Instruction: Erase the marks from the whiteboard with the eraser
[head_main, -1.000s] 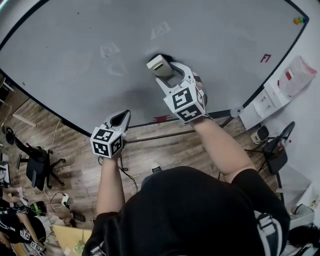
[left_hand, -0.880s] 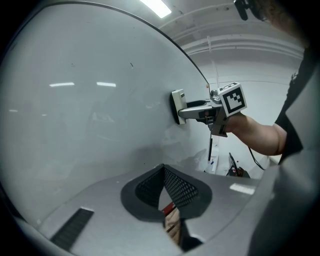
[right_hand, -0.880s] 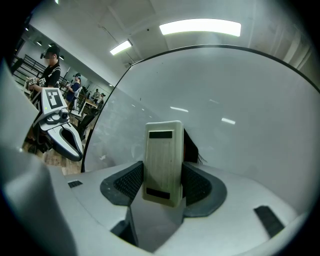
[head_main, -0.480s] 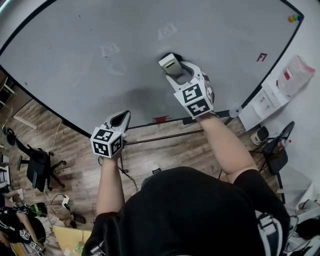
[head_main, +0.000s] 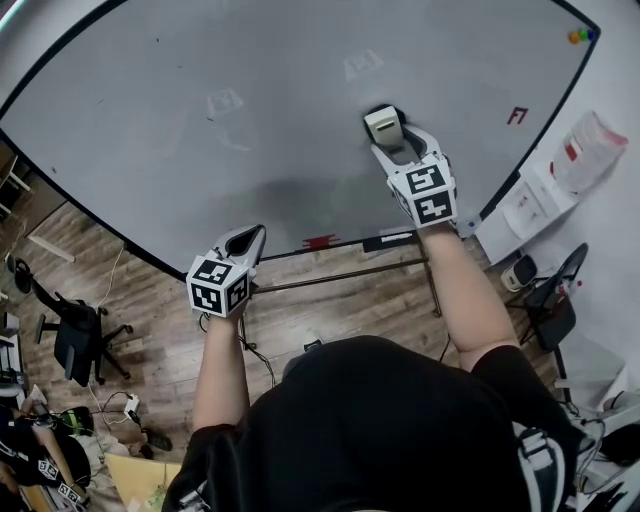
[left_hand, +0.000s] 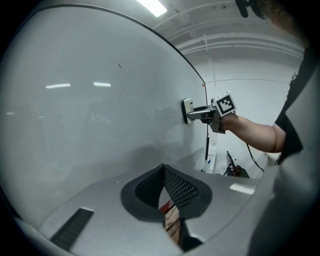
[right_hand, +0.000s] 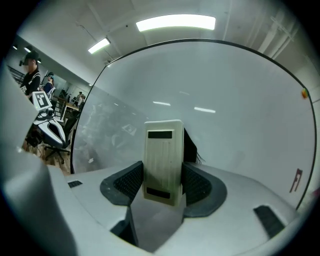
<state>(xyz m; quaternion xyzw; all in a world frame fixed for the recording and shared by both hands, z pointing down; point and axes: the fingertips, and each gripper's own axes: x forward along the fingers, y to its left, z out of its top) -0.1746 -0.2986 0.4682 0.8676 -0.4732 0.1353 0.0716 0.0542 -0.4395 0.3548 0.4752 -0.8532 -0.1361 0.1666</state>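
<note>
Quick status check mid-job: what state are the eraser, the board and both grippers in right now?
eraser: clamped upright, face flat against the whiteboard.
right gripper: shut on the eraser.
left gripper: shut, holding nothing.
whiteboard: mostly clean; a red mark shows near its right edge, with faint smudges higher up.

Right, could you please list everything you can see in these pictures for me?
whiteboard: one, white with black rim, ahead of the person
eraser: one, cream, against the board, between the right jaws
red mark: one, board's right side
magnets: a few, coloured, board's top right corner
office chair: one, black, on the floor at left
left gripper: one, grey, jaws shut, empty, near the board's lower edge
right gripper: one, grey, shut on the eraser
</note>
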